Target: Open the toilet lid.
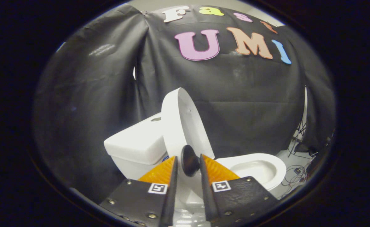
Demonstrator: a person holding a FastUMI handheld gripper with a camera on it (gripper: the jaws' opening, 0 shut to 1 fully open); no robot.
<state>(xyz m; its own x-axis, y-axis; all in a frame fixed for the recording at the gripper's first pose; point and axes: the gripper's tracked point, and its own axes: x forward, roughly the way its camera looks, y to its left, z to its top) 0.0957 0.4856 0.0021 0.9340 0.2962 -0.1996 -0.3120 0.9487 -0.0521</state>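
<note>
While jaws clasp its knob (188,160), lid (185,123) stands raised.

We see our claw (188,164) pointing forward and slightly upward, its two fingers (169,176) set close together with a narrow gap between them. Both fingers press on the dark round knob (188,160) caught between their tips, one on either side.

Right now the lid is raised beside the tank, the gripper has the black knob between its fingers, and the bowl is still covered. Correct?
Not quite. The bowl is uncovered, its inside showing beyond the fingers in the gripper view. The rest holds: the lid is raised beside the tank, and the gripper has the black knob between its fingers.
</note>
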